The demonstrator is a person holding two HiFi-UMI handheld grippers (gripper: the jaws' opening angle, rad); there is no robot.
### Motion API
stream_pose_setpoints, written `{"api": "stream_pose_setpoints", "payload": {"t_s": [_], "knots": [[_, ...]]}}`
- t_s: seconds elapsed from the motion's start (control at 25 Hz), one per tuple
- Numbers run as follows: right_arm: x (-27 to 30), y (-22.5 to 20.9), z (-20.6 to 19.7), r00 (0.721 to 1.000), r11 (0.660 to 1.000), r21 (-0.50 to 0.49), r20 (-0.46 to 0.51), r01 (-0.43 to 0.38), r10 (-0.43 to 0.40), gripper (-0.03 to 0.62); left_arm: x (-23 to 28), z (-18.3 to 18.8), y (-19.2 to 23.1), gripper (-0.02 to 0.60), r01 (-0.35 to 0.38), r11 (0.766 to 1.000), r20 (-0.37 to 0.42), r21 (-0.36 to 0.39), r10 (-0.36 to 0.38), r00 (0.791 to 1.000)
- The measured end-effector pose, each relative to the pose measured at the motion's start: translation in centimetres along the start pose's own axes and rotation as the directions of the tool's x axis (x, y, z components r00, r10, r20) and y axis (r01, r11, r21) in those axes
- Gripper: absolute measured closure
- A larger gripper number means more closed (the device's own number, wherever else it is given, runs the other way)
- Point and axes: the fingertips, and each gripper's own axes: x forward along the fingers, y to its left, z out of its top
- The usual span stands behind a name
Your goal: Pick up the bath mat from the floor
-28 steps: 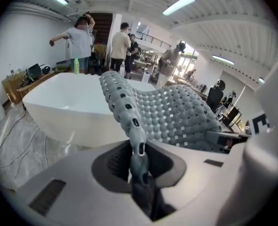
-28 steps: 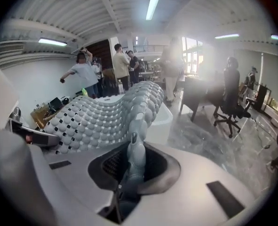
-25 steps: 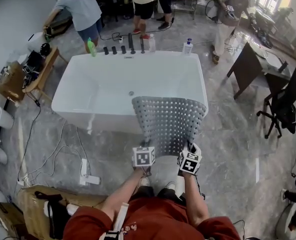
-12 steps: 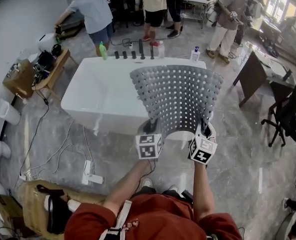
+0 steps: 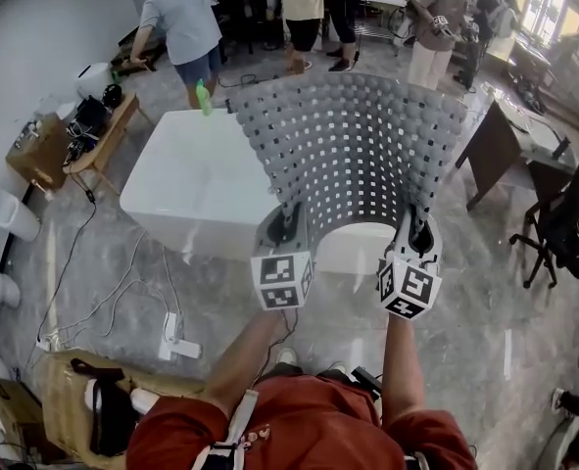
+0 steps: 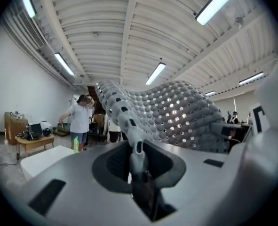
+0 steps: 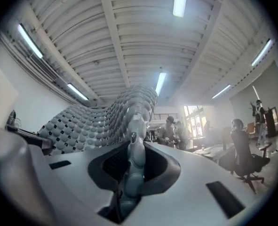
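Arching up from both grippers, the bath mat (image 5: pixel 353 155) is held clear of the floor (image 5: pixel 485 292), in front of a white bathtub (image 5: pixel 191 179). It is a pale grey, flexible sheet pierced by even rows of small square holes, and its underside is covered in round bumps. The left gripper (image 5: pixel 287 225) has its jaws closed on the mat's near left corner. The right gripper (image 5: pixel 418 231) clamps the near right corner in the same way.
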Motion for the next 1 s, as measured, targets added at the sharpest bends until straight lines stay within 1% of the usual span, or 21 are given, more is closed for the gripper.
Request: {"api": "stream_pose_setpoints", "payload": {"t_s": [0.12,0.2,0.36,0.44,0.6,0.68,0.8,0.88,0.92,1.0], "knots": [[-0.4,0.0,3.0,0.996,1.0,-0.001,0.088,-0.003,0.003,0.537,-0.8,3.2,-0.1,0.511,-0.006,0.999,0.088,0.038,0.003,0.996],[-0.9,-0.3,5.0,0.988,1.0,-0.004,0.157,0.011,-0.01,0.537,-1.3,5.4,-0.2,0.511,-0.012,0.998,0.151,0.059,0.003,0.988],[-1.7,-0.5,8.0,0.966,1.0,-0.005,0.257,0.013,-0.011,0.536,-2.5,8.9,-0.2,0.511,-0.052,0.993,0.259,0.108,0.023,0.966],[-1.9,-0.4,9.2,0.957,1.0,-0.006,0.29,0.006,-0.004,0.536,-3.1,10.3,-0.2,0.511,-0.073,0.989,0.304,0.129,0.031,0.952],[-2.6,-0.6,10.7,0.938,1.0,0.008,0.345,0.024,-0.026,0.536,-4.1,12.0,-0.2,0.511,-0.092,0.985,0.375,0.147,0.031,0.927],[-2.9,-0.8,11.0,0.933,1.0,0.007,0.359,0.025,-0.026,0.536,-4.5,12.3,-0.4,0.511,-0.099,0.985,0.396,0.144,0.034,0.917],[-3.4,-1.1,11.0,0.929,1.0,0.006,0.37,0.019,-0.02,0.536,-5.0,12.5,-1.0,0.511,-0.107,0.983,0.397,0.148,0.04,0.917],[-3.3,-1.1,11.1,0.927,1.0,0.002,0.374,0.015,-0.015,0.534,-5.0,13.0,-1.3,0.511,-0.098,0.987,0.405,0.125,0.04,0.914],[-3.2,-1.0,11.1,0.928,1.0,0.001,0.372,0.015,-0.014,0.534,-5.0,13.1,-1.3,0.511,-0.095,0.989,0.403,0.117,0.04,0.914],[-3.1,-0.9,11.1,0.931,1.0,0.001,0.365,0.02,-0.019,0.533,-4.9,12.7,-0.8,0.509,-0.092,0.988,0.392,0.123,0.037,0.919]]}}
